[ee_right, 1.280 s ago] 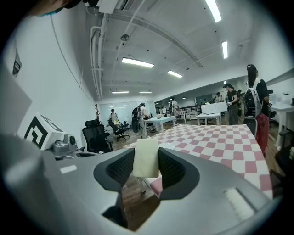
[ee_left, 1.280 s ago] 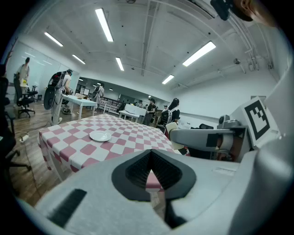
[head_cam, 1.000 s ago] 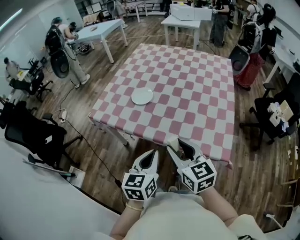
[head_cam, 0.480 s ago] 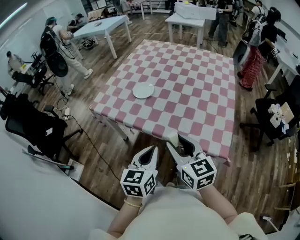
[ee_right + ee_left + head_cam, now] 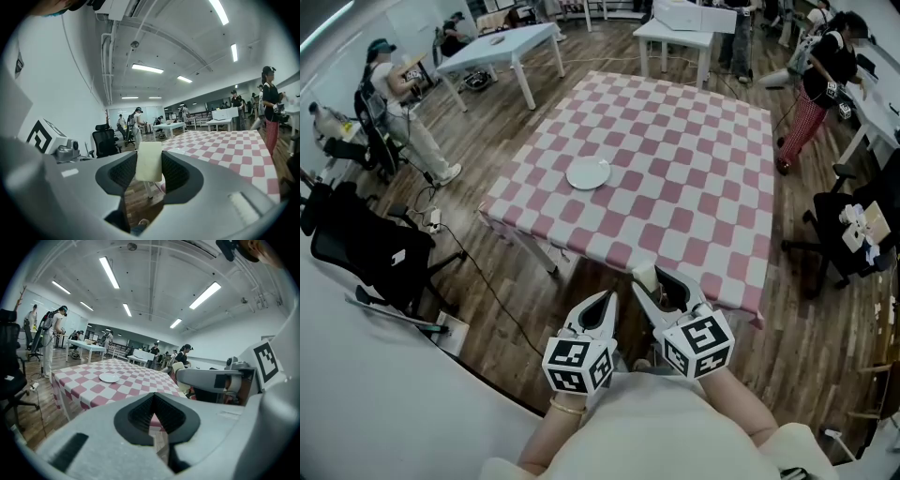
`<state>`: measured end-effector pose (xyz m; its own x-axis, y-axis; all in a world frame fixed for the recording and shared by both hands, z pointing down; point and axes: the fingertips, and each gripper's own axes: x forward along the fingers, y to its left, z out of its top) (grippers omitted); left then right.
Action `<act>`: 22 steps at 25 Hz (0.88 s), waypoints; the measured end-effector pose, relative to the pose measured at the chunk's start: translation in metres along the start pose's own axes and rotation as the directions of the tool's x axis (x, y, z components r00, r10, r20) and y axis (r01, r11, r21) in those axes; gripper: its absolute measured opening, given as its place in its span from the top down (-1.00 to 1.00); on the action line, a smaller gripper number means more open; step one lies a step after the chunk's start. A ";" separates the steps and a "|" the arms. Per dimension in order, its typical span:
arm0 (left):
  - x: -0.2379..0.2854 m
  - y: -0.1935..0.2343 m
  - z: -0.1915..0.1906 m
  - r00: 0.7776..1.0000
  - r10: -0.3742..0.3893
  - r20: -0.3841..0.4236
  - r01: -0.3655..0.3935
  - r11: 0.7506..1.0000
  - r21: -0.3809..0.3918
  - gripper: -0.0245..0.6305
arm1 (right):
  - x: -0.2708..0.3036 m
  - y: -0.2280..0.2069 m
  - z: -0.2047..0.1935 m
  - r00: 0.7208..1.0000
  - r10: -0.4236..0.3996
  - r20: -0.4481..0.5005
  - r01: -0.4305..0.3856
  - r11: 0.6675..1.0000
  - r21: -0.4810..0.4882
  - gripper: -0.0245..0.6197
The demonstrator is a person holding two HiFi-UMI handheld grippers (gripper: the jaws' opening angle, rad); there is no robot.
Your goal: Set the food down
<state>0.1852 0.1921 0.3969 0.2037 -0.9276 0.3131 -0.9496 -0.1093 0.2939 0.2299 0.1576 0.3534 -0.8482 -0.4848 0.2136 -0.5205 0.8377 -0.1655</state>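
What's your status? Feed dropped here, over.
Left gripper shut, empty. Right gripper shut on pale food piece. Both at near edge of checked table; white plate beyond, nothing between.

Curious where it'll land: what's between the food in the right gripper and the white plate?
Only bare checkered tablecloth, as the head view shows, lies between the food in the right gripper and the plate.

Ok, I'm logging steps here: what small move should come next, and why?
Probably carry the right gripper forward over the table toward the white plate: it grips the pale food block over floor, at the table's near edge.
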 end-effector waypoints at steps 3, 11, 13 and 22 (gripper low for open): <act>0.004 0.007 0.003 1.000 -0.006 0.001 0.006 1.000 0.000 0.93 | 0.007 -0.002 0.002 1.000 -0.007 0.001 0.007 1.000 0.002 0.40; 0.016 0.035 0.019 1.000 -0.020 0.003 0.020 1.000 -0.003 0.93 | 0.040 -0.002 0.009 1.000 -0.013 0.001 0.013 1.000 0.011 0.40; 0.020 0.044 0.022 1.000 -0.022 0.000 0.022 1.000 -0.003 0.93 | 0.050 -0.004 0.012 1.000 -0.016 0.002 0.016 1.000 0.014 0.40; 0.036 0.086 0.044 1.000 -0.022 -0.007 0.021 1.000 -0.008 0.93 | 0.096 -0.008 0.024 1.000 -0.027 0.004 0.027 0.999 0.028 0.40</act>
<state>0.1003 0.1339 0.3939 0.2259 -0.9224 0.3133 -0.9430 -0.1264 0.3079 0.1498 0.0984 0.3517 -0.8342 -0.5082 0.2142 -0.5456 0.8170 -0.1864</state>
